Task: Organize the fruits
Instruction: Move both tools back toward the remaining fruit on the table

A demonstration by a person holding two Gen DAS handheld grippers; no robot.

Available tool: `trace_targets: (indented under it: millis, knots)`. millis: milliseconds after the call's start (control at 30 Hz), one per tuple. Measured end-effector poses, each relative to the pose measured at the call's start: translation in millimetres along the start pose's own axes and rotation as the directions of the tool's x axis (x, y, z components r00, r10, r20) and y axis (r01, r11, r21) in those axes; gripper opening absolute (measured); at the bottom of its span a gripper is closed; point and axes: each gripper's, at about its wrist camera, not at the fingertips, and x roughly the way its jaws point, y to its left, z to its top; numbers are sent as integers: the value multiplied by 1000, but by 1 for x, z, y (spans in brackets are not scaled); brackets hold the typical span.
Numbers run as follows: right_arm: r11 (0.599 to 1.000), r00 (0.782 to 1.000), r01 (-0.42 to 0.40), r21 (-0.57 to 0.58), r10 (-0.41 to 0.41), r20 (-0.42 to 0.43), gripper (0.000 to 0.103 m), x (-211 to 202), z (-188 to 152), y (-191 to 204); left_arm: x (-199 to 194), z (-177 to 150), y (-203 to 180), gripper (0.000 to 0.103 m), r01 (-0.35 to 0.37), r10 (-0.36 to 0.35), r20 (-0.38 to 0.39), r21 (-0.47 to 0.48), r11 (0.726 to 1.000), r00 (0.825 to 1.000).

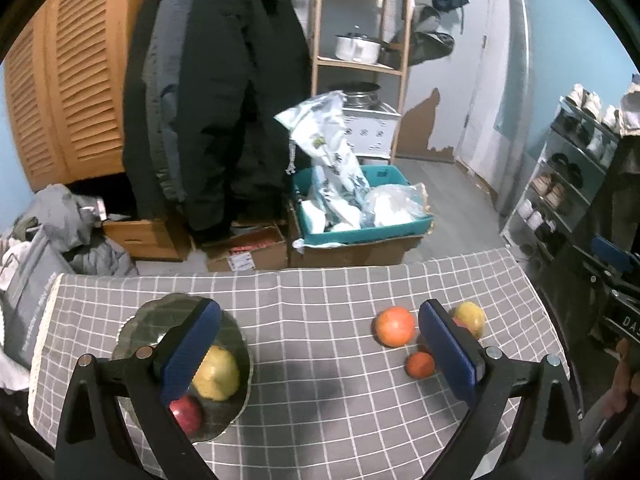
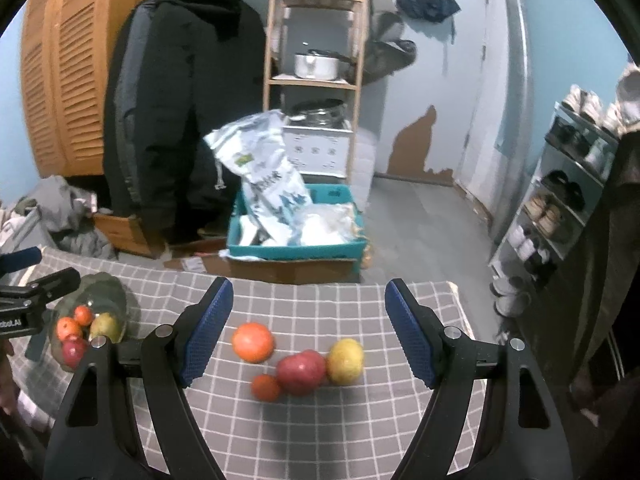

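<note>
Checked grey tabletop (image 2: 320, 432) carrying everything. Glass bowl (image 2: 105, 290) sitting at its left end, already holding two orange fruits, yellow one, red one.

Four loose fruits lying well right of bowl: large orange (image 2: 253, 342), small orange (image 2: 265, 387), red apple (image 2: 301, 372), yellow fruit (image 2: 345, 361), last three touching.

Right gripper (image 2: 308, 334) hovering with fingers spread, empty, cluster directly ahead between them; likely nearer hand.

Left gripper (image 1: 320, 356) standing wide open, empty, nearer bowl; cluster lying beside its right finger.
</note>
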Motion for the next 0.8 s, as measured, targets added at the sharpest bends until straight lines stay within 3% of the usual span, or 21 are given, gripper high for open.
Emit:
trace_targets:
  millis: [433,800]
  knots:
    - [997,997,49,65,-45,-57,77,15,-15,-44,28,0,-41,100,33,-29,-61,69,997,998]
    - [992,977,38,118,-12,-214,77,68,-39,-62,75,1,-58,100,52,-41,-148,69,996,988]
